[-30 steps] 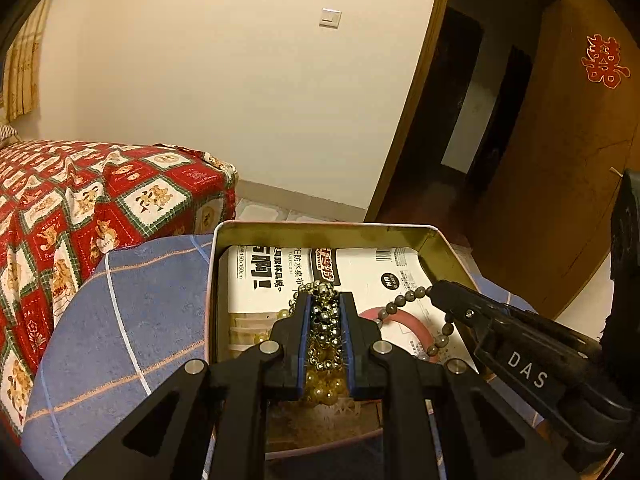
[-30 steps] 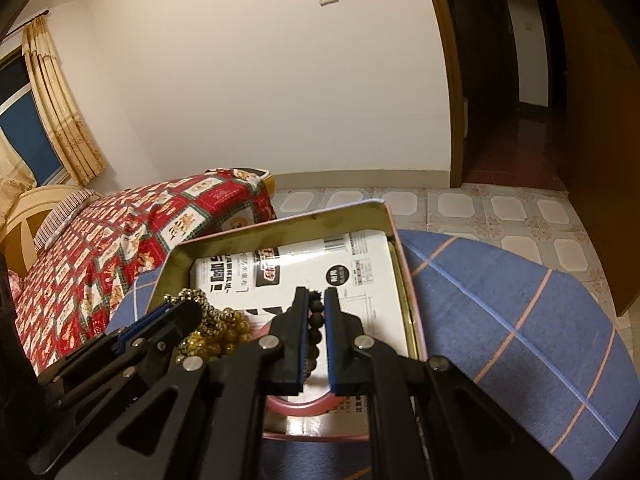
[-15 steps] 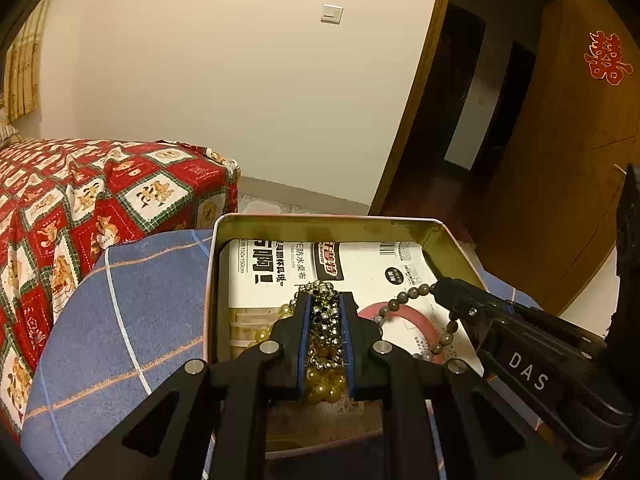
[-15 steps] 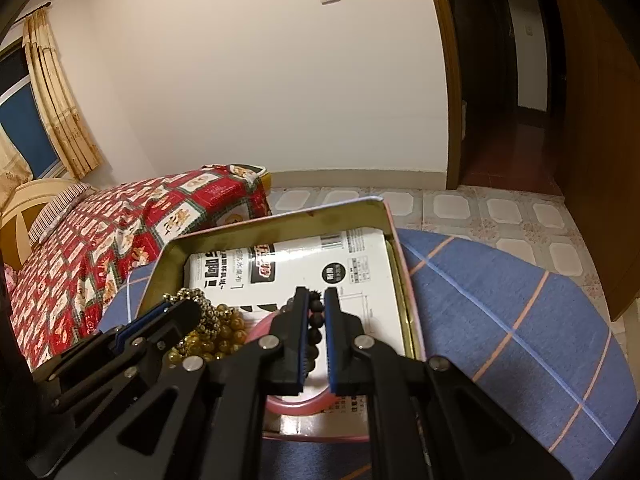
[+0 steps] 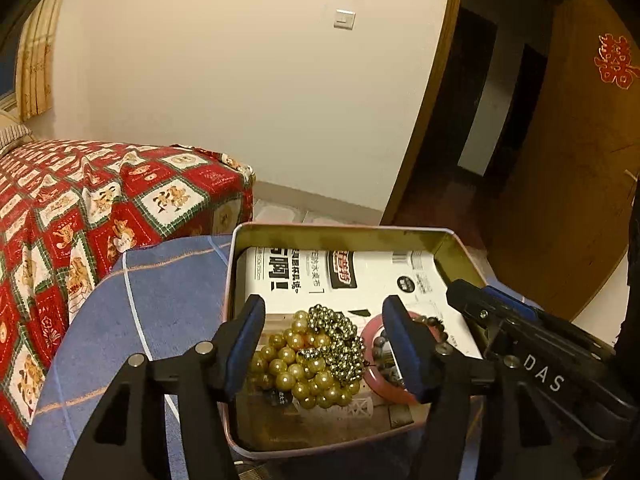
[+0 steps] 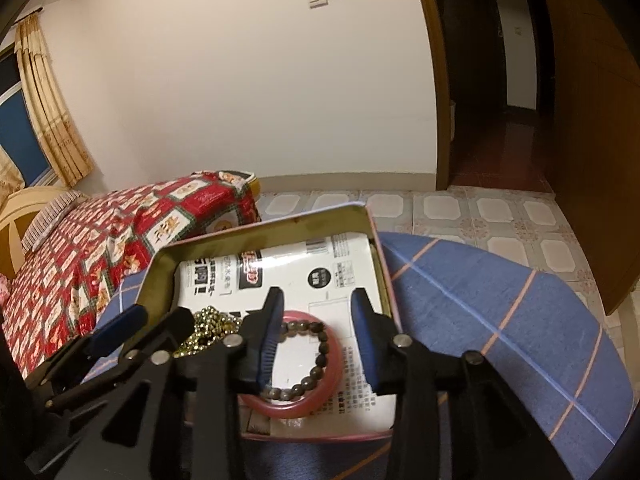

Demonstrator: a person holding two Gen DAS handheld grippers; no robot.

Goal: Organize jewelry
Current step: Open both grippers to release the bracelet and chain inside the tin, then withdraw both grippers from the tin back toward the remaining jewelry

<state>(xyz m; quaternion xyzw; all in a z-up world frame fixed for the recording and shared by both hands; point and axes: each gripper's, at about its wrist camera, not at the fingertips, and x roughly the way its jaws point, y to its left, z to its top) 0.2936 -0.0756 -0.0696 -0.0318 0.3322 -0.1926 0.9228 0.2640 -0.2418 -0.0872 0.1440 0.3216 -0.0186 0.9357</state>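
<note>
Left wrist: gold beads [image 5: 308, 364] btwn open hand-held gripper [image 5: 324, 340] fingers.

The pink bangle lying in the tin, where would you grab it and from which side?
Grip the pink bangle across its bare right rim, coming straight down from above. It lies flat on the white packet in the tin, so only its thin band offers two faces. The dark bead bracelet covers its left part.

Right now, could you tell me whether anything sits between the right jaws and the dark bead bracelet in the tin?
Nothing visible does. The right gripper is open directly over the dark bead bracelet, which lies on the pink bangle in the tin.
</note>
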